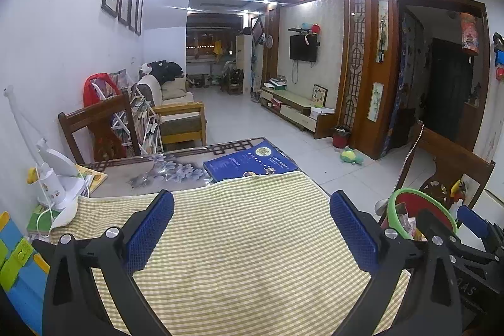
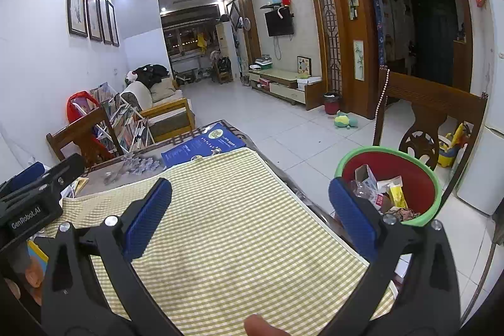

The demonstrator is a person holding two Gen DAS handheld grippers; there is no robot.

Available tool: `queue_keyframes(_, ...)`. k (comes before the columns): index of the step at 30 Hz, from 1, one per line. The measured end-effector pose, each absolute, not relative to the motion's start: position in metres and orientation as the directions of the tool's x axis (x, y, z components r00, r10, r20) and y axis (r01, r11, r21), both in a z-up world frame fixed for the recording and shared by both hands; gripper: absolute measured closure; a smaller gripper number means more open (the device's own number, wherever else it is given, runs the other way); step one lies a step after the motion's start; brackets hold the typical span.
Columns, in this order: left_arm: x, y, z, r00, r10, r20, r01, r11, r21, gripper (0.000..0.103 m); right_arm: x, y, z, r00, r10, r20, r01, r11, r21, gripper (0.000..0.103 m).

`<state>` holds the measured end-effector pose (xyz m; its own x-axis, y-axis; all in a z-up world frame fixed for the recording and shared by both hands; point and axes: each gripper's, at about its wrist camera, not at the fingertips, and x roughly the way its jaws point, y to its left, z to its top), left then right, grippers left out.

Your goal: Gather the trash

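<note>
A red bin with a green rim (image 2: 422, 178) stands on the floor beside the table's right edge, holding several wrappers, cartons and crumpled scraps (image 2: 382, 192). In the left wrist view the same bin (image 1: 406, 200) shows only partly behind gripper parts. My left gripper (image 1: 252, 229) hovers open over the yellow checked cloth (image 1: 239, 241), nothing between its blue pads. My right gripper (image 2: 250, 218) is open too, above the same cloth (image 2: 239, 229), its right finger (image 2: 352, 216) near the bin's rim. No loose trash shows on the cloth.
A blue book (image 1: 252, 161) lies at the cloth's far edge on the floral table top (image 1: 163, 170). A white desk lamp (image 1: 60, 175) stands at the left. Wooden chairs flank the table (image 1: 94, 122) (image 2: 434, 109). A green plush toy (image 2: 343, 120) lies on the tiled floor.
</note>
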<state>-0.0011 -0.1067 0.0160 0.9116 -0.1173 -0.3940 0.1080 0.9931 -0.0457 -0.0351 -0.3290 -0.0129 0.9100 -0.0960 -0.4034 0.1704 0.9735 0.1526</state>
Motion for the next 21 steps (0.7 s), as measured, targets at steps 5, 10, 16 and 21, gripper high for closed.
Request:
queue_keyframes(5,0.000,-0.106,0.017,0.911,-0.118,-0.395,0.106,0.993,-0.053,0.008,-0.034,-0.329,-0.013,0.909,-0.094,-0.406,0.167,0.974,0.150,0.005)
queue_keyframes(10,0.001,-0.107,0.015,0.910,-0.118,-0.398,0.106,0.993,-0.050,0.008,-0.033,-0.331,-0.014,0.907,-0.095,-0.411,0.171,0.974,0.151,0.005)
queue_keyframes(16,0.006,-0.105,0.014,0.907,-0.117,-0.404,0.107,0.993,-0.049,0.008,-0.029,-0.332,-0.017,0.904,-0.092,-0.418,0.168,0.975,0.149,0.005)
queue_keyframes(21,0.011,-0.104,0.012,0.903,-0.116,-0.413,0.105,0.993,-0.050,0.008,-0.023,-0.334,-0.021,0.899,-0.089,-0.428,0.167,0.975,0.147,0.005)
